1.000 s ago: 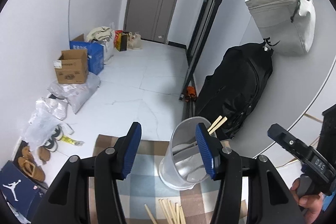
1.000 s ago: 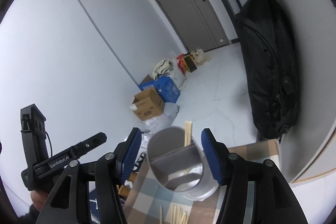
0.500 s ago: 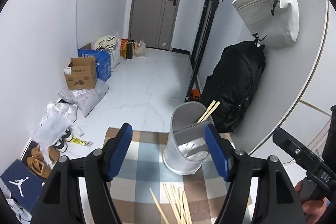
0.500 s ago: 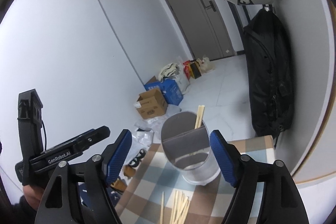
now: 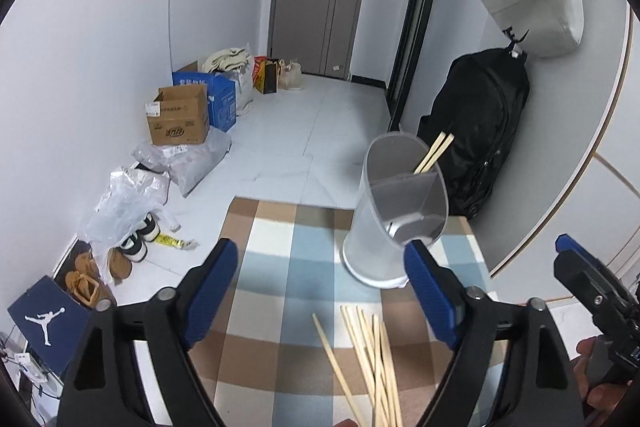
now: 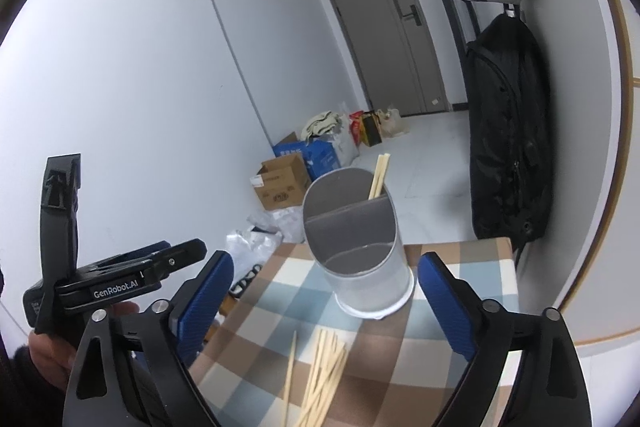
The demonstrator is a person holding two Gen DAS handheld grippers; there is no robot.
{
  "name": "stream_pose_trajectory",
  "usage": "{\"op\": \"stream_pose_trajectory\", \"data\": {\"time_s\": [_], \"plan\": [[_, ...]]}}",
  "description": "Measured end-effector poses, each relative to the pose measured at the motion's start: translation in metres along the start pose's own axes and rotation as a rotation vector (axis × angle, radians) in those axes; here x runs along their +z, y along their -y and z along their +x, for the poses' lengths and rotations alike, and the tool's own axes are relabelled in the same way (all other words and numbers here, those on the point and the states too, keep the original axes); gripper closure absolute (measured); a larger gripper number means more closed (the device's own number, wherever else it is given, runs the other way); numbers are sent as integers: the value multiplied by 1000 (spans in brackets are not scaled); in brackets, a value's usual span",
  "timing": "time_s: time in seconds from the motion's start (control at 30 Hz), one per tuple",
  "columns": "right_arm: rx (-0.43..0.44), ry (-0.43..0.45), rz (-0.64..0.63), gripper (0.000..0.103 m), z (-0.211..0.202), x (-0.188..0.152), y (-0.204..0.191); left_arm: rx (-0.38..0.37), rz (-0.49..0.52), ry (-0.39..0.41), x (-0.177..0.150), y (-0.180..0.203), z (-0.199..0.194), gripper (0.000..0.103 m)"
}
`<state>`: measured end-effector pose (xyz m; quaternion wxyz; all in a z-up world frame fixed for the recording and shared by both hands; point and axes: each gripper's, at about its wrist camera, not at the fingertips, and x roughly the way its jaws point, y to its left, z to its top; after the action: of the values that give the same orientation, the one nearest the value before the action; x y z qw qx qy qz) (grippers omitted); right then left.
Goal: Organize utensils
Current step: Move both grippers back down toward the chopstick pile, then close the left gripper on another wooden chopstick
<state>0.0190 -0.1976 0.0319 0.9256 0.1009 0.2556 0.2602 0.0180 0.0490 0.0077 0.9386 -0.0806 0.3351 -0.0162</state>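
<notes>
Both the left gripper [image 5: 320, 267] and right gripper [image 6: 324, 279] hover with jaws apart, empty, above loose chopsticks [image 5: 370, 359] near the utensil holder [image 5: 394, 211].

The checked cloth [image 5: 280, 267] lies bare on its left half, so there is room to pass there. The gray cup [image 5: 394, 215] stands at the far right, with loose chopsticks [image 5: 368, 355] lying near in front of it
</notes>
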Motion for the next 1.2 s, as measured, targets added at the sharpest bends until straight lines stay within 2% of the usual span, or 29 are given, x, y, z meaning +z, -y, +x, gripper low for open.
{"op": "stream_pose_trajectory", "data": {"time_s": [0.33,0.6,0.9,1.13,1.2], "plan": [[1,-28,-53,0,13,-29,0,40,-38,-121,-35,-13,32,16],[32,-58,41,0,23,-36,20,61,-9,-225,-51,-17,58,16],[41,-97,74,0,37,-37,28,95,38,-355,-63,-14,91,16],[40,-112,98,0,45,-35,34,113,45,-409,-67,-10,110,17],[39,-115,102,0,47,-35,35,113,45,-423,-67,-8,114,22]]}}
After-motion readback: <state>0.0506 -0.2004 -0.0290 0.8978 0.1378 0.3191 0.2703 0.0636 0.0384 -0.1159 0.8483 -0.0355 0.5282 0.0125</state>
